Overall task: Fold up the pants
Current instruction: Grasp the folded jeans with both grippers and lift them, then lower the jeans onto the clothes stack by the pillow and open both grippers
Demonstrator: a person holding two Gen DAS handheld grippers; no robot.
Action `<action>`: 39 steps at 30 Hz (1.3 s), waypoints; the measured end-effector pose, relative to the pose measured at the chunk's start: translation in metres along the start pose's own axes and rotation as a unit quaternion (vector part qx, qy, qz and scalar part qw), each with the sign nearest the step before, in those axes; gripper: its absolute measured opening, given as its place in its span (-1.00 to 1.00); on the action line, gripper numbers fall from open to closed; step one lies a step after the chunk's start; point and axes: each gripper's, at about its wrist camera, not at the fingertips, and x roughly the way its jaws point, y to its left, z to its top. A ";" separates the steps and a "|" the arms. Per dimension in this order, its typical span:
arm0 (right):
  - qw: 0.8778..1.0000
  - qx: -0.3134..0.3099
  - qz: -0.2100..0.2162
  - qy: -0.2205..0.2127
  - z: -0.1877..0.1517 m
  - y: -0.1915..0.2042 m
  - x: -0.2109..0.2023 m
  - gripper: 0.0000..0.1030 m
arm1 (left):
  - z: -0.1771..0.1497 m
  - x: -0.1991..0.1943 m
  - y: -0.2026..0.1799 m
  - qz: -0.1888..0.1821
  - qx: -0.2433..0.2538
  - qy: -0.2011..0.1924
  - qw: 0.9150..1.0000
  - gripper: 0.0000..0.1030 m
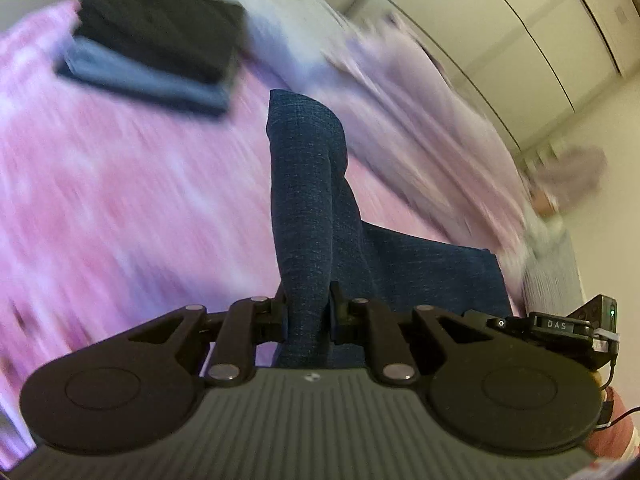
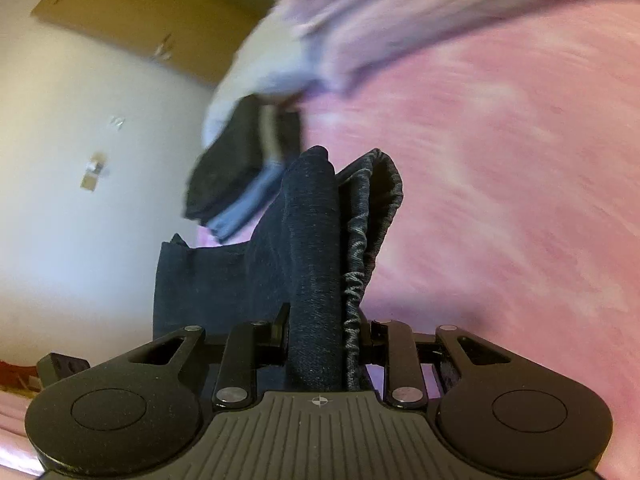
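both grippers' fingers (image 1: 282, 312) clamp pants (image 1: 308, 200), fabric running lengthwise away over bedspread (image 1: 120, 200)

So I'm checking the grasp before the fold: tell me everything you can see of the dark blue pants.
The dark blue pants are a flecked, denim-like knit. The left hand-held gripper pinches a bunched section; the right hand-held gripper clamps a section with a gathered elastic edge, seemingly the waistband. The rest drapes toward the pink bedspread.
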 end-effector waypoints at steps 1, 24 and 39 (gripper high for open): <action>1.000 -0.008 0.008 0.002 0.018 0.018 0.027 -0.54 | 0.031 0.000 0.016 0.004 -0.002 -0.011 1.000 -0.75; 0.994 -0.096 0.034 0.024 0.277 0.161 0.438 -0.49 | 0.370 0.132 0.242 0.075 -0.029 -0.082 0.993 -0.70; 0.899 -0.388 -0.175 -0.103 0.209 0.222 0.441 -0.02 | 0.348 0.124 0.203 0.151 0.115 -0.105 0.976 -0.64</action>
